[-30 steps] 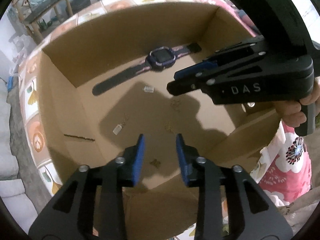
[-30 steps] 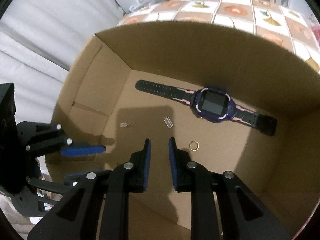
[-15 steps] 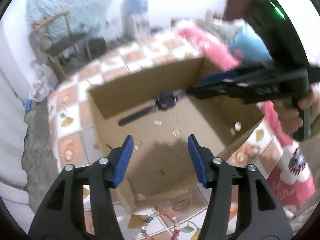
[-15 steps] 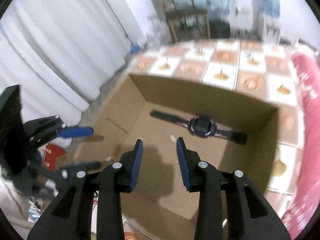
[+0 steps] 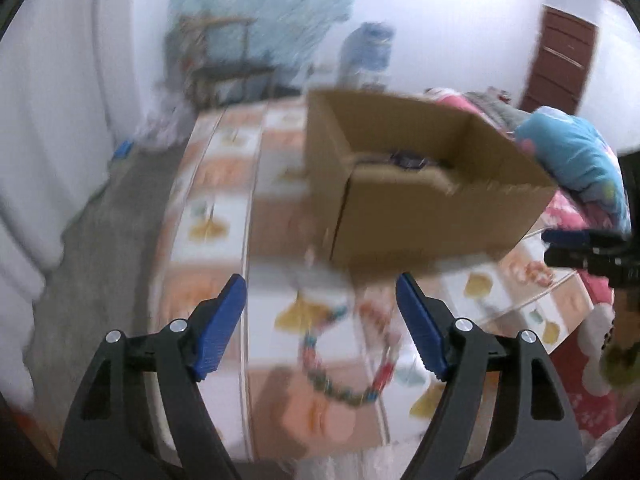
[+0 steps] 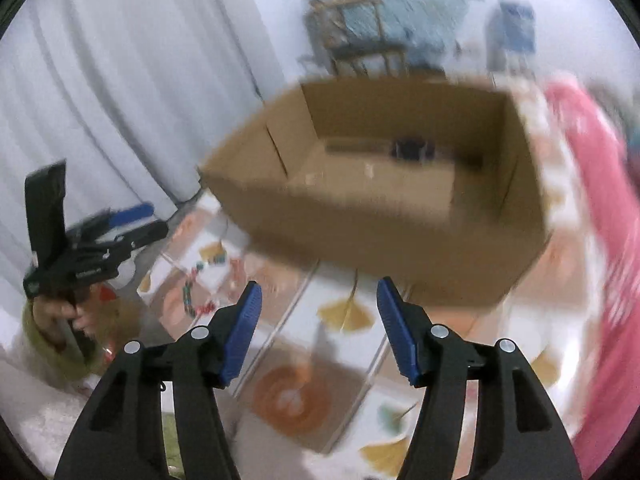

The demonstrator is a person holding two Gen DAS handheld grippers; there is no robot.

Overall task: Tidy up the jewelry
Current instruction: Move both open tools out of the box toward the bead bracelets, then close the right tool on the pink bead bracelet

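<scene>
An open cardboard box (image 5: 432, 220) (image 6: 360, 236) stands on the tiled table. A dark watch (image 5: 406, 159) (image 6: 412, 148) lies inside it. A colourful bead necklace (image 5: 344, 364) (image 6: 192, 296) lies on the table in front of the box. My left gripper (image 5: 322, 328) is open and empty, pulled back above the necklace; it also shows at the left of the right wrist view (image 6: 132, 224). My right gripper (image 6: 318, 328) is open and empty, back from the box; its tips show at the right of the left wrist view (image 5: 576, 246). Both views are motion-blurred.
The table top (image 5: 216, 216) has a leaf-pattern tile cover. A pink floral cloth (image 6: 600, 216) and a blue bundle (image 5: 576, 152) lie to the right. A wooden chair (image 6: 360, 44) stands behind, white curtains (image 6: 120, 80) to the left.
Both grippers have pulled up and back out of the box and opened wide. The box now appears farther away, and the bead necklace has come into view.
</scene>
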